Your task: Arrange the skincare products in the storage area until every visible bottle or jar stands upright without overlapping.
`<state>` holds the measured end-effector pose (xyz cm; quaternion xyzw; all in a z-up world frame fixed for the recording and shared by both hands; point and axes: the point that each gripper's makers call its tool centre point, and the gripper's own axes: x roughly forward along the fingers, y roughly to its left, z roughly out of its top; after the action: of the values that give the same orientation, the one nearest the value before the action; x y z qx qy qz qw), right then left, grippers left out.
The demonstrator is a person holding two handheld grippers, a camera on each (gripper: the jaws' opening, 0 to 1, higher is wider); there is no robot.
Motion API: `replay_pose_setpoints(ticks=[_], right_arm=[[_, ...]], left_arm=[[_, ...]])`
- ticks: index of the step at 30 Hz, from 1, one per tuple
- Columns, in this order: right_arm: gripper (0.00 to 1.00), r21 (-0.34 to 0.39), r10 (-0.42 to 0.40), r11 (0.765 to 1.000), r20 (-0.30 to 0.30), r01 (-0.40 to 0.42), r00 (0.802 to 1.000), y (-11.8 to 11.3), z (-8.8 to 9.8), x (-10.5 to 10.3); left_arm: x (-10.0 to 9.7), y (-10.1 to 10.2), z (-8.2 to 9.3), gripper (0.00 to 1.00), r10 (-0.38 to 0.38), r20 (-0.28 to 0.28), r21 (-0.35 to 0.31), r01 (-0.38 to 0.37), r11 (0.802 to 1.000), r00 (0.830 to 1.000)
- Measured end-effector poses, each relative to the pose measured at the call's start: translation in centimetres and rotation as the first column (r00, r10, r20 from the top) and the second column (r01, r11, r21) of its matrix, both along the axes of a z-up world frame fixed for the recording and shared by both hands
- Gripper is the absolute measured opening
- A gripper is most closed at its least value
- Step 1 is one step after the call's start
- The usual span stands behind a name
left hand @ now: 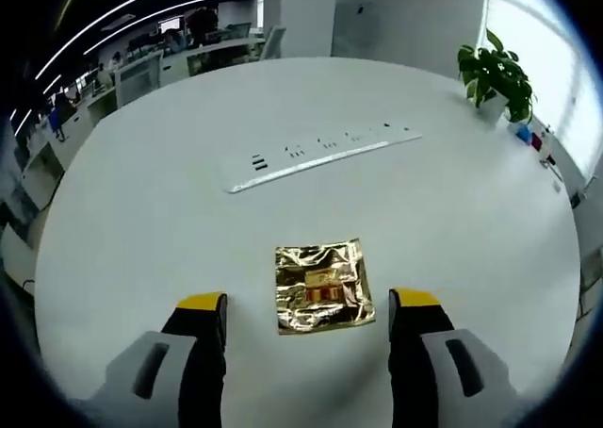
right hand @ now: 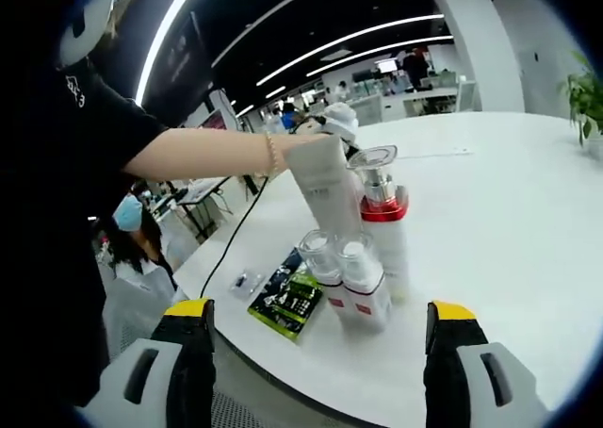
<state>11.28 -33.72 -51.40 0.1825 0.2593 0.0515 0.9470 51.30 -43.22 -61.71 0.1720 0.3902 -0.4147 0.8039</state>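
Left gripper view: left gripper [left hand: 309, 310], jaws spread, empty, over a white bench [left hand: 170, 221]; gold foil square [left hand: 323, 286] between the jaws; power strip [left hand: 320, 152] beyond; potted plant [left hand: 497, 77] at the far edge. Right gripper view: right gripper [right hand: 320, 329], jaws spread, empty; upright skincare bottles [right hand: 353, 258] clustered near the bench edge; a person's hand [right hand: 325, 140] on the tall white tube [right hand: 325, 197]; green sachet [right hand: 287, 301] lying flat beside them.

Grey gripper [left hand: 308, 317] jaws, yellow-tipped; person's black sleeve [right hand: 89, 131], bracelet [right hand: 270, 155].
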Motion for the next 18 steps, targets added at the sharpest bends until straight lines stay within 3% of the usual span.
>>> replay_pose_setpoints(ticks=[6, 10, 13, 18], right_arm=[[0.98, 0.003, -0.002, 1.000, -0.001, 0.002, 1.000, -0.02, -0.10, 0.04], [0.98, 0.003, -0.002, 1.000, -0.001, 0.002, 1.000, 0.02, -0.11, 0.04], [0.98, 0.005, -0.004, 1.000, 0.002, 0.004, 1.000, 0.03, -0.04, 0.07], [0.98, 0.006, -0.007, 1.000, 0.009, 0.007, 1.000, 0.00, 0.10, 0.11]], left_arm=[[0.08, 0.73, -0.14, 0.58, -0.023, 0.046, 0.041, 0.021, 0.999, 0.999], [0.12, 0.50, -0.22, 0.56, -0.026, 0.042, 0.042, 0.025, 0.999, 0.999], [-0.20, 0.00, -0.17, 0.44, -0.061, 0.051, 0.040, 0.059, 0.997, 0.997], [-0.38, 0.05, -0.23, 0.42, -0.067, 0.041, 0.038, 0.066, 0.997, 0.997]])
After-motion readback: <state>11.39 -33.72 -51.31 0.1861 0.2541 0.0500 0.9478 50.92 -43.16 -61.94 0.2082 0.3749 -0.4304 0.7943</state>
